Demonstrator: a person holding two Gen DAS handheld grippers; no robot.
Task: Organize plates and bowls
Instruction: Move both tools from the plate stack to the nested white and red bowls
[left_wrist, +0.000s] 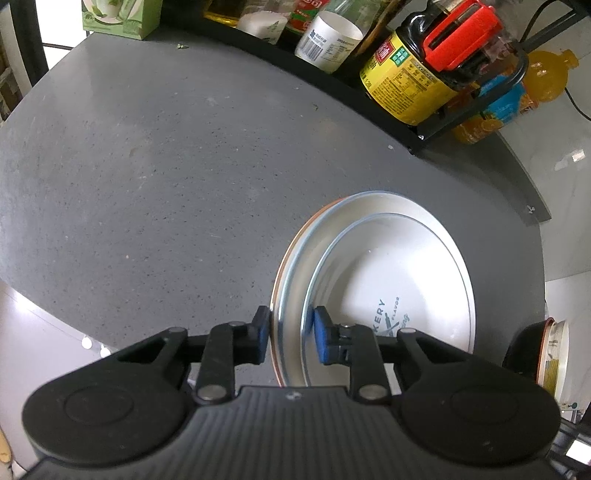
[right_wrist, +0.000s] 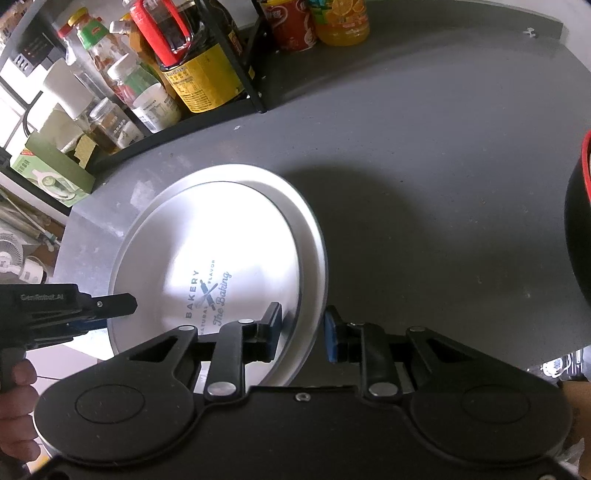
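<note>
so far, a stack is seen on the grey surface (right_wrist: 424, 155): a white plate printed "bakery" (right_wrist: 207, 251) is nested in a wider white plate (right_wrist: 314, 236), and in the left wrist view an orange-edged rim (left_wrist: 291, 251) shows beneath both, so a third piece is judged to lie at the bottom. the stack is placed near the surface's near edge, well apart from the black rack of bottles (right_wrist: 173, 66) at the back.

the left gripper (left_wrist: 290, 334) is set over the stack's rim, jaws apart with the rims between the blue pads; one pad looks to touch, yet no clamp is seen. the right gripper (right_wrist: 303, 332) is set over the opposite rim, jaws likewise apart and not closed on it.

plates are judged largely gathered. still left out: a black bowl with a red rim (right_wrist: 578, 214) at the right edge, apart from the stack, and a bowl-like piece with an orange rim (left_wrist: 546, 350) at the frame edge, too cropped to identify. the final resting place cannot be told.
</note>
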